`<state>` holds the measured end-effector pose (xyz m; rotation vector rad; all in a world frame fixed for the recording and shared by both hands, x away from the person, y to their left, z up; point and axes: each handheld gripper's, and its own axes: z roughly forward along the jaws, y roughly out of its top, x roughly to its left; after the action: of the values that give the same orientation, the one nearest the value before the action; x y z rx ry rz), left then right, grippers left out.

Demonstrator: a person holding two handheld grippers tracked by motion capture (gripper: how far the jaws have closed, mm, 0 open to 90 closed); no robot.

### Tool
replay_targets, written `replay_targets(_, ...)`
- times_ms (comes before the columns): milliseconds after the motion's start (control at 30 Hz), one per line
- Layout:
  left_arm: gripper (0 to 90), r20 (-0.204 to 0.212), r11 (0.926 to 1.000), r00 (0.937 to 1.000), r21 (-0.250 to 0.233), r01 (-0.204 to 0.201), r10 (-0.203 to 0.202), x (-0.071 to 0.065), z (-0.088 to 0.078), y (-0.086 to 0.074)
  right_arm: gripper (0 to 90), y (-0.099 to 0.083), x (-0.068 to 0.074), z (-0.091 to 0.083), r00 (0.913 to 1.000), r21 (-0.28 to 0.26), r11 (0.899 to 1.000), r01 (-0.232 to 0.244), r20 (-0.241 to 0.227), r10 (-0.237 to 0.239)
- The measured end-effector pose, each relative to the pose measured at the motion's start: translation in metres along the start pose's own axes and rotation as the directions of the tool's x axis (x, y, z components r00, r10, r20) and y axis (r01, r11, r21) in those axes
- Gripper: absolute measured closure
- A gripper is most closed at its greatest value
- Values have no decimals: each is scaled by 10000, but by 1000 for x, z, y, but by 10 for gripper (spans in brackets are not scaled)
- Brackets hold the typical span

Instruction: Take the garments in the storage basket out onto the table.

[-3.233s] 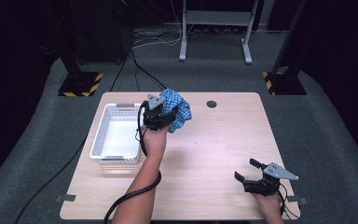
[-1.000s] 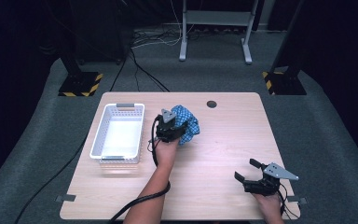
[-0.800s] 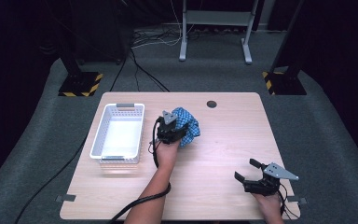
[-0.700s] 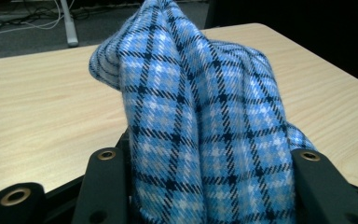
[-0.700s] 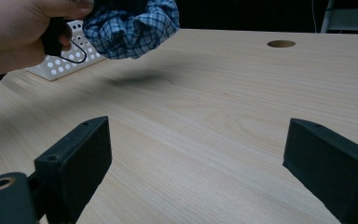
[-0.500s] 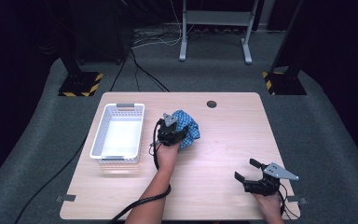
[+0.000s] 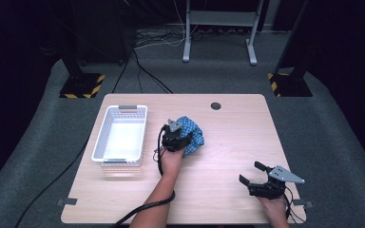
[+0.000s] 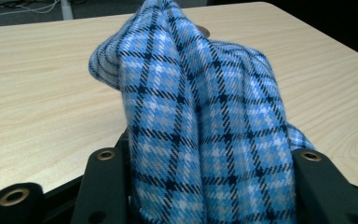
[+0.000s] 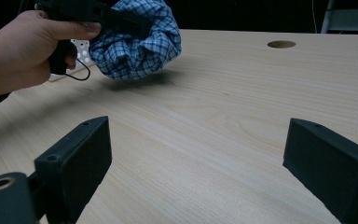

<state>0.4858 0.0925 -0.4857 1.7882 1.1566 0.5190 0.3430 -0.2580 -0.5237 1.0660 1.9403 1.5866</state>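
Observation:
A bunched blue plaid cloth [image 7: 193, 134] hangs just above the middle of the wooden table [image 7: 228, 142]. My left gripper [image 7: 183, 140] is shut on it; in the left gripper view the cloth [image 8: 205, 140] bulges up between the two black jaws. From the right gripper view the cloth [image 9: 137, 39] hangs a little off the tabletop, held by the hand at the left. My right gripper [image 7: 257, 176] rests near the table's front right, open, with nothing between its fingers [image 9: 77, 163].
A white plastic basket [image 7: 120, 135] stands on the table's left side, beside the left hand. A round cable hole [image 7: 216, 106] lies near the far edge. Bare wood stretches between the cloth and the right gripper.
My left gripper has carried the cloth from beside the basket's far corner toward the table's middle and lower. The right gripper has stayed where it was.

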Motion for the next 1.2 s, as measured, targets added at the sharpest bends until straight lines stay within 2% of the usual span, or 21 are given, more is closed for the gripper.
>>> replay_targets(300,499,-16,9996,10000,268,-41,41,1,6,-7,68,0,0,0,10000,12,10000,-4,-11,4)
replay_targets(900,473,79,9994,9999,320,-149,146,2,8,-14,68,0,0,0,10000,8,10000,-1,-10,1)
replay_targets(1200,433,188,9993,9998,370,-38,31,3,7,-13,68,0,0,0,10000,5,10000,3,-2,-3)
